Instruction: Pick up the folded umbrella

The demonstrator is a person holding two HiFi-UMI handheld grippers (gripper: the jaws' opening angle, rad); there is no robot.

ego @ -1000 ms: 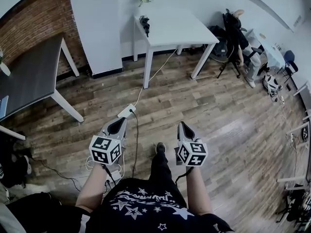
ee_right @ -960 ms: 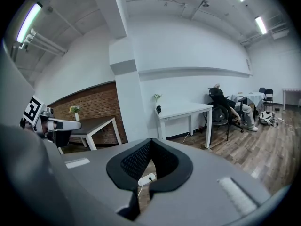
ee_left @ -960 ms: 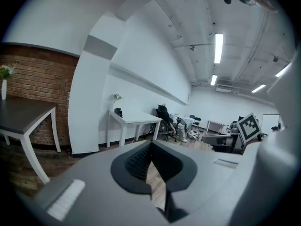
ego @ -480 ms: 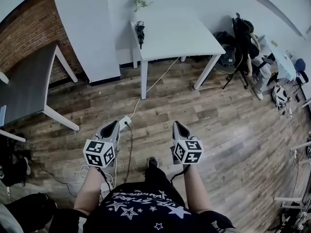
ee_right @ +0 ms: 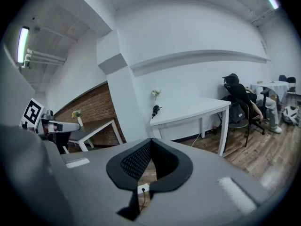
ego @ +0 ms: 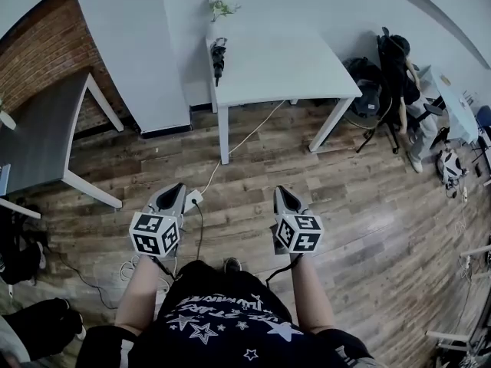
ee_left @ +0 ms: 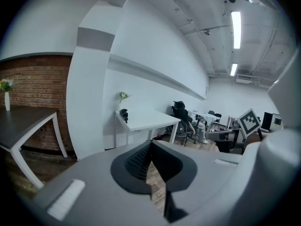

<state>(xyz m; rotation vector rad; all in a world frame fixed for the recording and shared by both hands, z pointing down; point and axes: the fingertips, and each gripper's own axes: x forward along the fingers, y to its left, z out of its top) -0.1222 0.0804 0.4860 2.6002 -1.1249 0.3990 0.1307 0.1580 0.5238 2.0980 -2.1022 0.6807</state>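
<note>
Tools first: your left tool [ego: 175,188] and right tool [ego: 282,191] are held side by side over the wooden floor [ego: 368,198], both aimed toward 12 o'clock in the head view. In its own view the left tool [ee_left: 151,144] has its jaws pressed fully together, and nothing is gripped. The right tool [ee_right: 151,141] reads the same: pads meet at the tip and hold nothing.

Task item: the folded umbrella [ego: 219,56] lies on the white desk [ego: 284,67], along its 9 o'clock edge and well apart from both tools. It sits at about 1 o'clock from the left tool and 11 o'clock from the right. Both gripper views show it as a dark bundle at the desk's near corner [ee_left: 123,114] [ee_right: 154,110].

Surroundings: a small plant [ego: 221,6] stands at 12 o'clock of the umbrella, by the wall. A power strip [ego: 192,200] lies on the floor just beside the left tool's tip, at its 3 o'clock. A dark desk [ego: 38,129] stands at 9 o'clock. A seated person [ego: 399,67] is at 2 o'clock, beyond the white desk.
</note>
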